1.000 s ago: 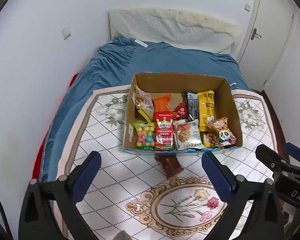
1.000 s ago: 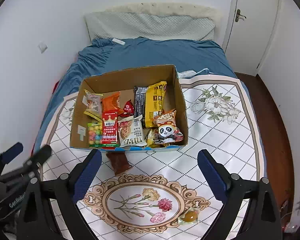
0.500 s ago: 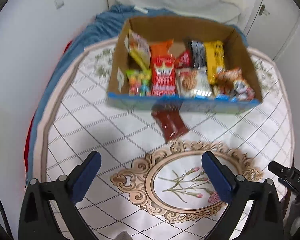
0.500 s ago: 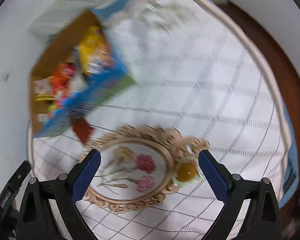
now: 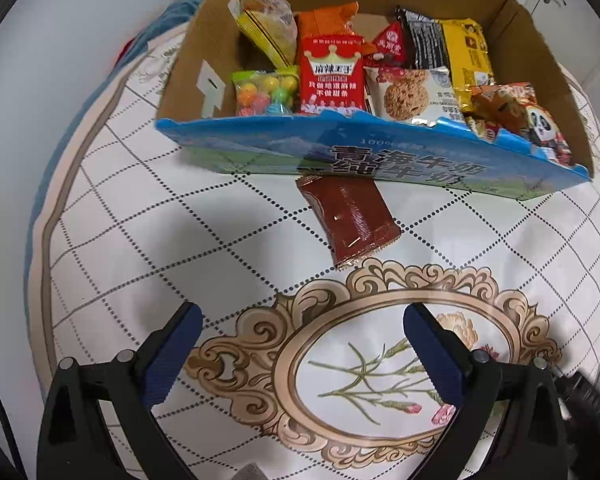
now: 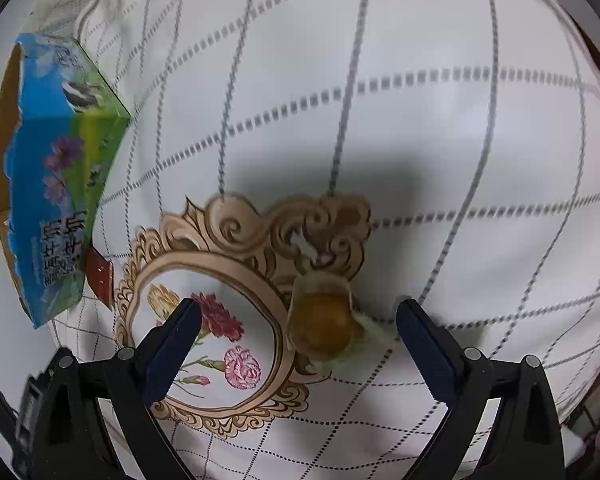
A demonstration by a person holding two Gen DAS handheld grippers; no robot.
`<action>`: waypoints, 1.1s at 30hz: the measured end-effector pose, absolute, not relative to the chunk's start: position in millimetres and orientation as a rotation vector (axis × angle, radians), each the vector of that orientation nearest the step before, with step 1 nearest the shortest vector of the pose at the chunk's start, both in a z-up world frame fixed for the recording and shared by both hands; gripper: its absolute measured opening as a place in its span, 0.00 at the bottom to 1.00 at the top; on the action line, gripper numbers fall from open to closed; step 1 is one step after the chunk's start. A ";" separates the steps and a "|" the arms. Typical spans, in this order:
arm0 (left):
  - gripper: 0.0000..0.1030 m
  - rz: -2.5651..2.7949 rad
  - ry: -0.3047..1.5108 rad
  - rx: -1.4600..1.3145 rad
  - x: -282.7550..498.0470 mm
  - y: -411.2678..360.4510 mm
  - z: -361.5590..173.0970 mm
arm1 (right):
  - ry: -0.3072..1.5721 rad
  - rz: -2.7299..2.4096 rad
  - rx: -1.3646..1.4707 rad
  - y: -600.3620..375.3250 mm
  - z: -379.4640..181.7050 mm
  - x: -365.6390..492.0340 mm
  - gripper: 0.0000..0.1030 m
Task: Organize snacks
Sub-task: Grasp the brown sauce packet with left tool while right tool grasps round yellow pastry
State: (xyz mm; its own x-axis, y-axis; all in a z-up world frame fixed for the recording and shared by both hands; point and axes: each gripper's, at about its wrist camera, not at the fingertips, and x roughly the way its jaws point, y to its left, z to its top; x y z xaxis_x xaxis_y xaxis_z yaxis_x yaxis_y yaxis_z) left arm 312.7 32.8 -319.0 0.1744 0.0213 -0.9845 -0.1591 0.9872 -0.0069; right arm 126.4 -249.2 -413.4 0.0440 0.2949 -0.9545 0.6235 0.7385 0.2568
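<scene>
From the left wrist view, we see our left tool (image 5: 302, 344) spread wide and empty above the patterned cloth (image 5: 148, 240). Ahead stands the box (image 5: 364, 156), already packed with snack packets in rows. One brown packet (image 5: 348, 218) lies flat on the cloth, its far end touching the box's front wall, well ahead of our fingers. We judge it is one of two strays left to put away, and the left tool is lined up facing it for that reason.

From the right wrist view, our right tool (image 6: 298, 330) is also spread, holding nothing. A yellow wrapped snack (image 6: 324, 322) lies on the cloth between the fingers, nearer the right one. We take this as the pick about to happen: the gap is set around the snack so that closing would pinch it. The box sits far left, the brown packet just showing at its corner.
</scene>
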 end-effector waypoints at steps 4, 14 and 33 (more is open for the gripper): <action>1.00 0.143 1.411 -0.132 325.7 32.9 -329.2 | 1.569 -0.311 0.759 -237.4 -429.7 119.9 0.93; 1.00 0.183 1.517 -0.278 380.3 34.1 -376.2 | 1.498 -0.430 0.755 -239.9 -435.0 107.5 0.66; 0.51 0.204 1.513 -0.215 369.9 17.3 -396.2 | 1.504 -0.429 0.728 -229.4 -430.8 109.3 0.56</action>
State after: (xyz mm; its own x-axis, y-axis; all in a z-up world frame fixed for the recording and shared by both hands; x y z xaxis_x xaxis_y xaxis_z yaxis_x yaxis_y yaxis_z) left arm 369.9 17.3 -396.2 0.0481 -0.0003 -0.9988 -0.2652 0.9641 -0.0131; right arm 109.4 -229.4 -430.8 0.0520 0.1781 -0.9826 0.6702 0.7232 0.1666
